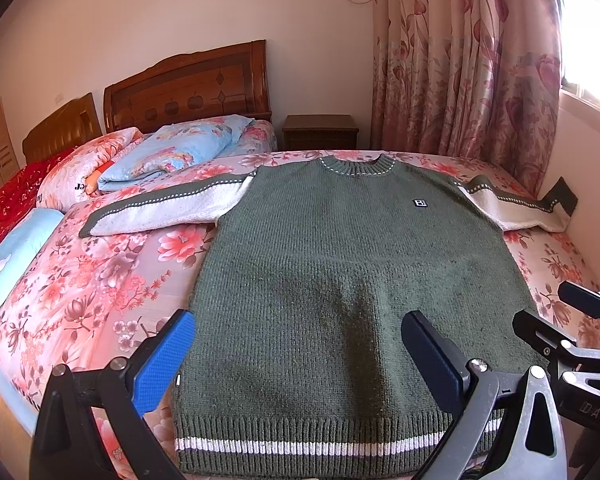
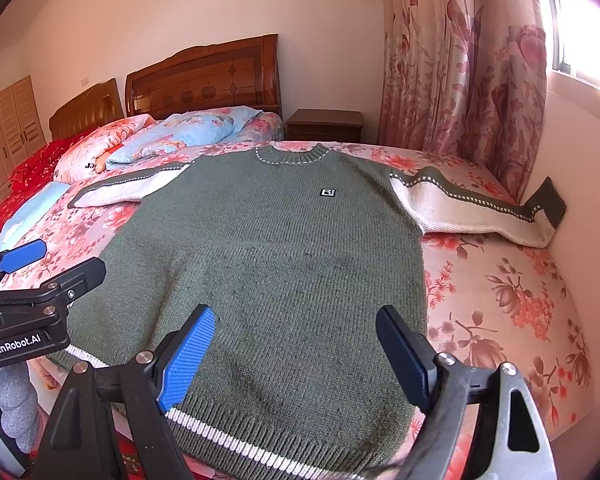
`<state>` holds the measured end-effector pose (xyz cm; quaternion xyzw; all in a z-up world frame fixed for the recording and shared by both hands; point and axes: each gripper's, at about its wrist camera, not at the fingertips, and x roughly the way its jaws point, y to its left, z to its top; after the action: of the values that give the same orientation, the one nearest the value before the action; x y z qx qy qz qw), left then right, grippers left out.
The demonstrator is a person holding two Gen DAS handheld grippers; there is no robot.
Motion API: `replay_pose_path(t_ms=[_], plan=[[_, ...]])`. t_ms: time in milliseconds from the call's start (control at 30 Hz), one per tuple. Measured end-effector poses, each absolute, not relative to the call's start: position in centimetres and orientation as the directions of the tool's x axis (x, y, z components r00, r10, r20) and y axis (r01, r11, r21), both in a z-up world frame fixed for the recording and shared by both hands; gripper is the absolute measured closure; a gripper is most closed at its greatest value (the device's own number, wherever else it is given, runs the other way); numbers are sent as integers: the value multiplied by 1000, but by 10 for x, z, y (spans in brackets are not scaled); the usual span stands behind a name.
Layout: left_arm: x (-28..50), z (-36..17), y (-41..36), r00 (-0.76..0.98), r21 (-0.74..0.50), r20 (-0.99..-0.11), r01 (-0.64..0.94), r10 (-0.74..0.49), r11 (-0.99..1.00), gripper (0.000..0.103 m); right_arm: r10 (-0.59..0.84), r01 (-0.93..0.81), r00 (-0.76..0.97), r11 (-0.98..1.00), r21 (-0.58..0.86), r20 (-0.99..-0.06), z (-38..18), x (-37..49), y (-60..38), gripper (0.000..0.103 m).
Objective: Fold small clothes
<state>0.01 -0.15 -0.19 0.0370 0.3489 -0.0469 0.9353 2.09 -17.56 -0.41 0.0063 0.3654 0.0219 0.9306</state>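
Observation:
A green knit sweater [image 1: 340, 264] with white sleeves lies flat, front up, on the floral bed, both sleeves spread out; it also shows in the right wrist view [image 2: 268, 256]. Its right sleeve end [image 2: 548, 204] rests bent up against the wall. My left gripper [image 1: 300, 332] is open and empty, held above the hem's left part. My right gripper [image 2: 296, 324] is open and empty, above the hem's right part. The right gripper shows in the left wrist view [image 1: 580, 320], and the left gripper shows in the right wrist view [image 2: 52, 264].
The bed [image 1: 80, 288] has a pink floral cover. Pillows and a folded blue quilt [image 1: 172, 152] lie at its head by the wooden headboard [image 1: 188, 88]. A nightstand [image 1: 320, 132] and curtains [image 1: 460, 64] stand behind. The wall [image 2: 580, 184] borders the bed's right side.

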Motion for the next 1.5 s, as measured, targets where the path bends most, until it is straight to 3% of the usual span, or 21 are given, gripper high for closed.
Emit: replay_pose_path(t_ms=[1000, 1500], plan=[[13, -12, -1, 721, 28, -690, 113, -62, 993, 0, 63, -19, 695, 997, 69, -716, -17, 32, -185, 19], [41, -1, -19, 742, 79, -668, 149, -59, 986, 0, 64, -3, 737, 996, 92, -673, -9, 47, -202, 19]])
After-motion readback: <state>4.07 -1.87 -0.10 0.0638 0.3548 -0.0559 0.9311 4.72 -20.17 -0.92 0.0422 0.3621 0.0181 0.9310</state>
